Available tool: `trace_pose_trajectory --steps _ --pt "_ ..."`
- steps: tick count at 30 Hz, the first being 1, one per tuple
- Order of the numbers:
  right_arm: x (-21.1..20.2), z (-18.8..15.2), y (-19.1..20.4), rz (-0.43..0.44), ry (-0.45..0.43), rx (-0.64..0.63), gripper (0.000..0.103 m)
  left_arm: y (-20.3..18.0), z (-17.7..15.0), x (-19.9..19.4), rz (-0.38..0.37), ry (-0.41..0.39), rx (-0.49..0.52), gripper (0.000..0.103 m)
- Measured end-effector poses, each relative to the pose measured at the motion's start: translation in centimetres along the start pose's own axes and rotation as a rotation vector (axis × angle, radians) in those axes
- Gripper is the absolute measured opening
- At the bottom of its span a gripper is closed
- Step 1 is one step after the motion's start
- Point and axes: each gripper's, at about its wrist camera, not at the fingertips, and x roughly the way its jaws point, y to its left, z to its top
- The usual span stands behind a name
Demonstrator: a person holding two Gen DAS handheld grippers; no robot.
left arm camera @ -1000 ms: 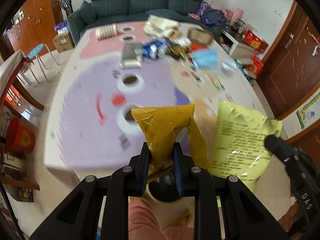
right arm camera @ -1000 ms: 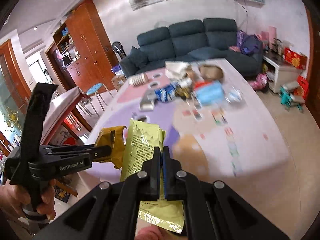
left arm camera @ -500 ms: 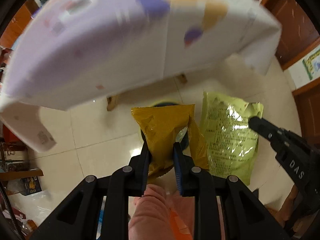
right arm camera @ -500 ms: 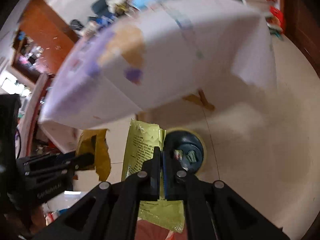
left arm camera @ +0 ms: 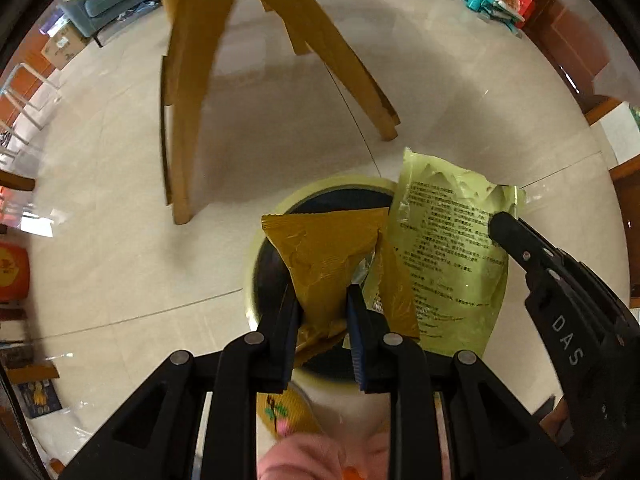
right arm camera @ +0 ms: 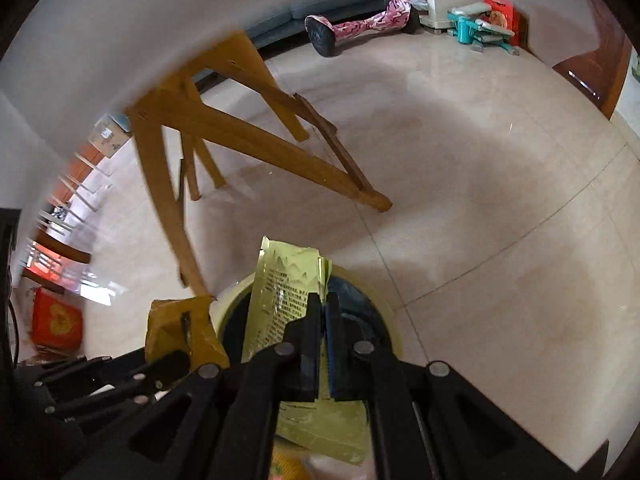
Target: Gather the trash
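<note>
Both grippers have dropped from tabletop height to just above the floor; the littered table top seen a second ago is gone from view, and only its wooden table legs [left arm camera: 188, 92] and the beige tiled floor [left arm camera: 112, 264] show now.

Item, left gripper [left arm camera: 322, 300]: jaws part-way closed and clamped on the lower end of a mustard-yellow snack wrapper [left arm camera: 328, 252]. Pointing almost straight down. The wrapper stands out beyond the fingertips, its long axis running along the fingers.

Item, right gripper [right arm camera: 323, 320]: jaws pressed together on a pale green printed packet [right arm camera: 280, 300], thin and flat between the pads. Angled steeply down rather than plumb. The packet's long axis likewise runs along the fingers, its torn edge at the far end.

Item, waste bin [left arm camera: 340, 184]: round, cream rim, dark liner, standing on the floor beside the nearest table leg.

Deciding relation: the bin mouth lies directly beneath both loads. In the left wrist view the mustard wrapper sits over the middle of the opening; the green packet overlaps the rim on the right-hand side, part of it outside the circle. Judged from this, the left hand is the better centred for a straight drop, while the right may need to shift inward over the opening before letting go, or the packet could catch the rim.
</note>
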Motion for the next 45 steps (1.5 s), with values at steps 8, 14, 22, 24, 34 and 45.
trace_pose_trajectory --steps 8,14,22,24,34,45 --pt "6.2 -0.7 -1.3 0.004 0.094 -0.041 0.012 -0.2 1.1 6.2 -0.013 0.027 0.033 0.041" --pt "7.2 -1.5 -2.6 0.018 0.153 -0.037 0.013 -1.8 1.7 7.7 0.008 0.05 0.053 0.06" --pt "7.0 -2.2 -2.7 0.101 0.256 -0.019 0.026 -0.8 1.1 7.7 0.035 0.055 -0.002 0.07" --pt "7.1 -2.6 -2.8 0.125 0.273 -0.027 0.029 -0.4 1.0 7.5 0.04 0.054 -0.009 0.07" --pt "5.3 -2.6 -2.1 0.086 0.242 -0.068 0.029 0.1 0.6 5.2 0.041 0.006 -0.054 0.07" --pt "-1.1 -0.1 -0.6 0.093 0.268 -0.05 0.029 1.0 -0.4 -2.5 0.013 -0.021 -0.132 0.07"
